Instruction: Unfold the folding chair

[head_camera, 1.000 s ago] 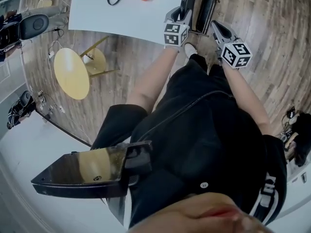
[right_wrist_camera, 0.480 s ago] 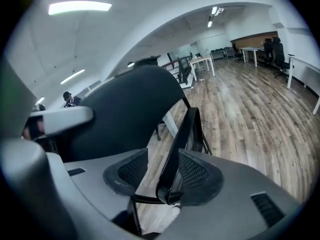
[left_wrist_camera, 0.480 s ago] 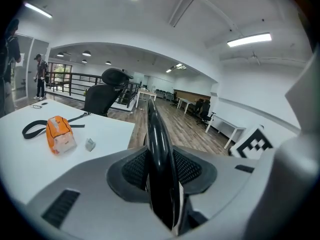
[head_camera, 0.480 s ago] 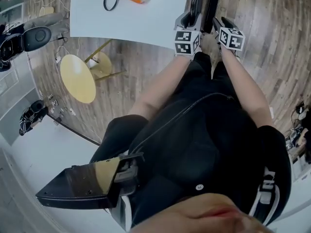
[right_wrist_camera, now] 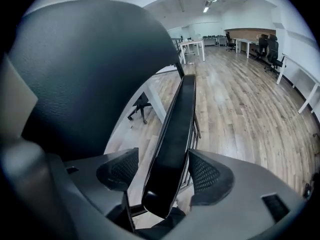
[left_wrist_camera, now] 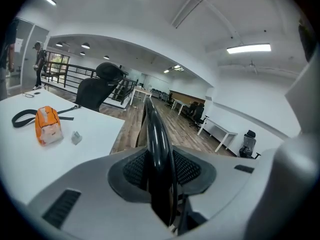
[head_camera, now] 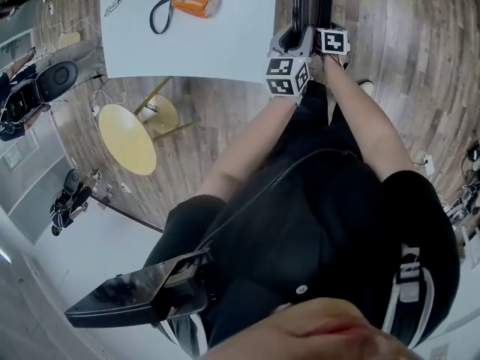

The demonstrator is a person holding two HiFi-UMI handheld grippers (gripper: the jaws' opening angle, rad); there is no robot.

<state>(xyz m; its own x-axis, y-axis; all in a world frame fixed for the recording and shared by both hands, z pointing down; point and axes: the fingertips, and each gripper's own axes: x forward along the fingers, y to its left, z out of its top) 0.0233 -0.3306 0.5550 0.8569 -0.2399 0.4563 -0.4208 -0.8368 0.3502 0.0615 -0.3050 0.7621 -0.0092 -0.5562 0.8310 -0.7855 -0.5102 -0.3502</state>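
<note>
Two claws: both were at the folding chair (head_camera: pixel 301 2), just beside each other, the right one farther from the body in the head view.
Left claw (left_wrist_camera: pixel 161 173): clamped on a glossy black rail (left_wrist_camera: pixel 155 129) of the chair. Both mesh pads pressed against it, the jaws having just been closing further.
Right claw (right_wrist_camera: pixel 167 179): spread wide, its jaws having just been opening. A flat black chair bar (right_wrist_camera: pixel 177 124) stood between the pads with a gap on each side, gripped by neither.
Left arm: bare left forearm (head_camera: pixel 244 145) stretched forward from the body, its marker cube (head_camera: pixel 287 76) facing the head camera.
Right arm: right forearm (head_camera: pixel 360 118) also stretched forward, angled inward toward the left, its own cube (head_camera: pixel 332 41) just beyond the left one.
Chair: black and folded flat, just beside the right edge of the white table (head_camera: pixel 225 47).
Table: carried an orange pouch (head_camera: pixel 195 1) and a black strap (head_camera: pixel 160 10), well apart from the claws.
Wooden floor (head_camera: pixel 405 43): a round yellow stool (head_camera: pixel 127 137) stood to the person's left.
</note>
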